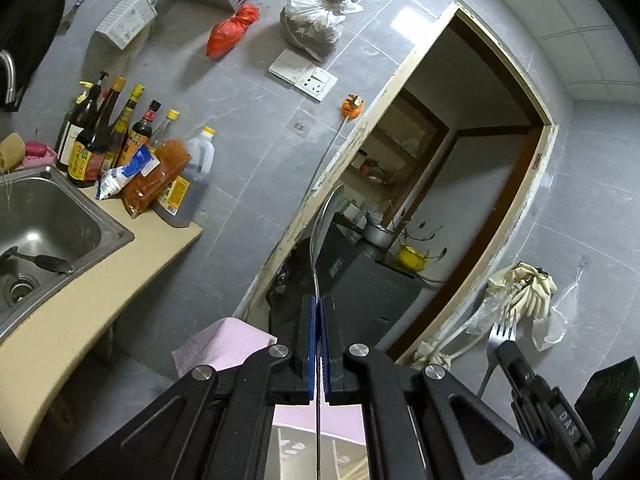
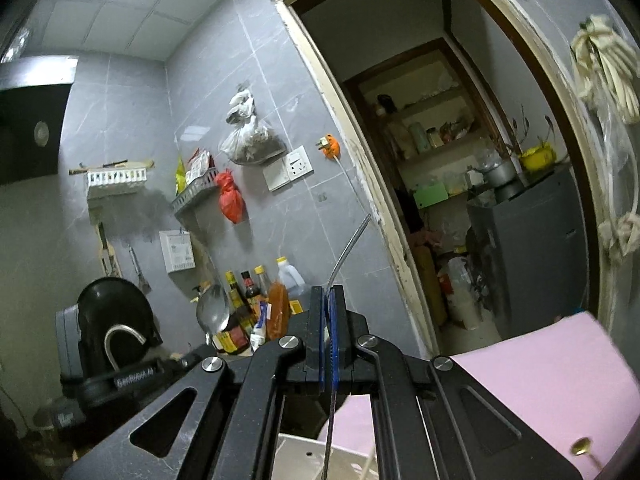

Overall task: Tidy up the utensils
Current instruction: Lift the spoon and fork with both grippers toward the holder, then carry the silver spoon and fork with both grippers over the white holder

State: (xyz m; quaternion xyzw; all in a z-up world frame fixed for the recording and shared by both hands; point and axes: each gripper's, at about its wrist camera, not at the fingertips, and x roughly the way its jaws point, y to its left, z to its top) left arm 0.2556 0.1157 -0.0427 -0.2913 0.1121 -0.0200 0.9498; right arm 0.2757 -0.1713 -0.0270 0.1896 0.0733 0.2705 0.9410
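My left gripper is shut on the handle of a steel spoon, which stands edge-on and points up toward the doorway. The right wrist view shows that same spoon from the front, low on the left. My right gripper is shut on a steel fork, seen edge-on and curving up to the right. In the left wrist view the fork shows its tines at the lower right, sticking out of the right gripper. Both grippers are held up in the air, side by side.
A steel sink sits at the left with a dark utensil lying in it. Sauce bottles crowd the counter corner. An open doorway lies ahead, with a grey appliance beyond it. A pink sheet lies below, and a black wok is at the left.
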